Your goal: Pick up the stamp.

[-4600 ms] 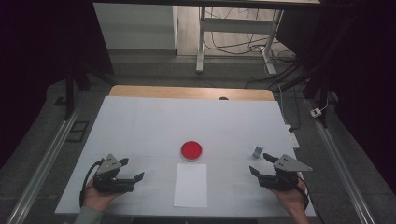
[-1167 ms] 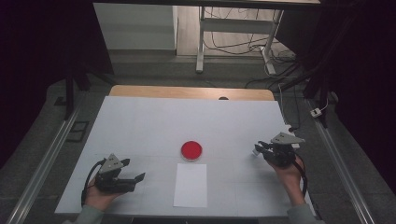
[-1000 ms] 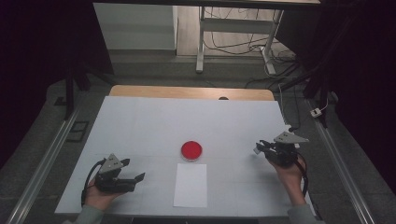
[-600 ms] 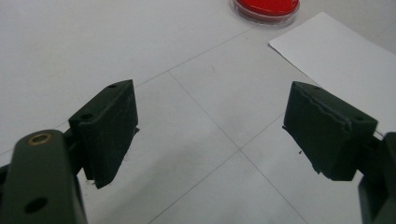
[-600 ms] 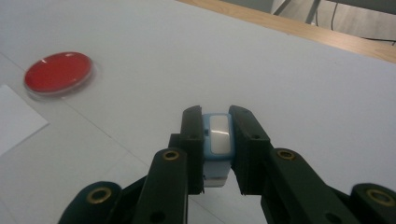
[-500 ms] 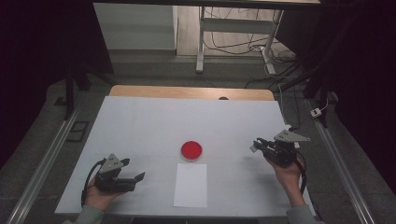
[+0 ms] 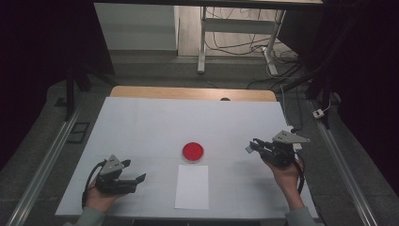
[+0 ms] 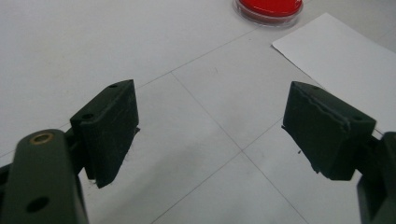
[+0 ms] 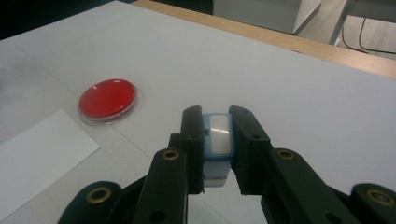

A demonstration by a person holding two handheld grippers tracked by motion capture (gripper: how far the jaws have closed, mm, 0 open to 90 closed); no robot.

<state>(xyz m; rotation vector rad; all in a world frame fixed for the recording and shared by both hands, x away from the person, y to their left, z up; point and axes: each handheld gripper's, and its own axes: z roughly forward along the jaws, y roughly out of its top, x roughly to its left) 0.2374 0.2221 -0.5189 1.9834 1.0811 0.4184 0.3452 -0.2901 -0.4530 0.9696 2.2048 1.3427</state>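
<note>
A small light-blue block with a white face (image 9: pixel 218 135) is clamped between the jaws of my right gripper (image 9: pixel 217 126), which is shut on it. In the high view that gripper (image 7: pixel 252 146) hovers over the right side of the table and points left, with the block (image 7: pixel 248 149) at its tip. To its left a red round dish (image 7: pixel 193 152) (image 9: pixel 108 99) sits mid-table. A white paper sheet (image 7: pixel 192 186) (image 9: pixel 37 158) lies just in front of the dish. My left gripper (image 7: pixel 137 181) (image 8: pixel 210 135) rests open at the near left, nothing between its jaws. Ahead of it lie the dish (image 8: pixel 268 7) and paper (image 8: pixel 345 60).
The white table top (image 7: pixel 188 117) has a wooden strip (image 7: pixel 188 92) along its far edge with a small dark hole (image 7: pixel 225 99). Metal rails (image 7: pixel 47 160) run beside both sides. Desk legs and cables (image 7: pixel 235 42) stand on the floor beyond.
The right gripper went from the near right to the small block lying on the table, shut on it, and has carried it up and leftward. The left gripper stayed put.
</note>
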